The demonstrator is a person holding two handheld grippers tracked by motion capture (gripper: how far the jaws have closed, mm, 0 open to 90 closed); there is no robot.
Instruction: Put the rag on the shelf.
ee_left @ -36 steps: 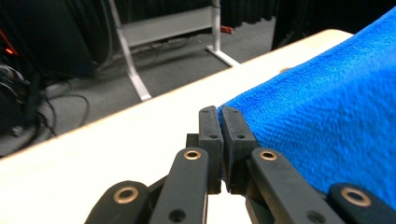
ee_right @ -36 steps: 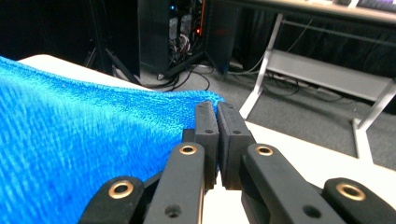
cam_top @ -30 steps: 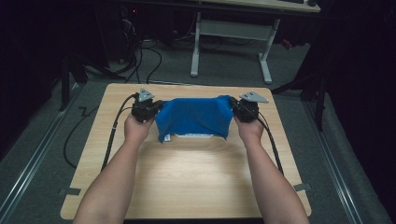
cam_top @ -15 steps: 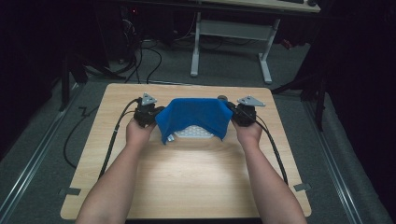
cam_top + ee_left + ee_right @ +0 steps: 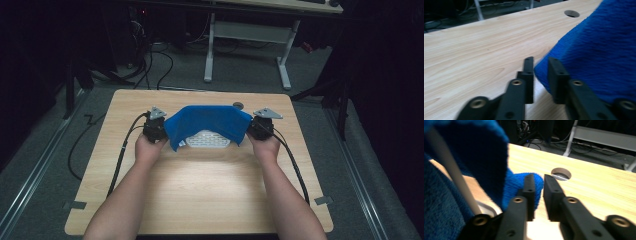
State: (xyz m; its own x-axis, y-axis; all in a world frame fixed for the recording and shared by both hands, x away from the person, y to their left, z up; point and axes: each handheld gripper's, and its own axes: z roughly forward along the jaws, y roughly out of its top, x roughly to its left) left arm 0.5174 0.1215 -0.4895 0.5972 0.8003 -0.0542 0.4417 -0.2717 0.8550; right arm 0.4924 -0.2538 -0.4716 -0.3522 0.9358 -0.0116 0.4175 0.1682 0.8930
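Your left gripper (image 5: 156,127) and right gripper (image 5: 260,126) flank the blue terry cloth (image 5: 207,122), draped over a white perforated tray (image 5: 206,139) near the far edge of the light wooden desk (image 5: 200,190). Both pairs of fingers have just been opening to a narrow gap, with cloth corners beside them.

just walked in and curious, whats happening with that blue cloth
A person holds a gripper in each hand at a wooden table. The left gripper and right gripper sit at either end of a blue towel draped over a white perforated tray. Both sets of jaws have just been opening, with a gap showing between them, so the towel corners look released.
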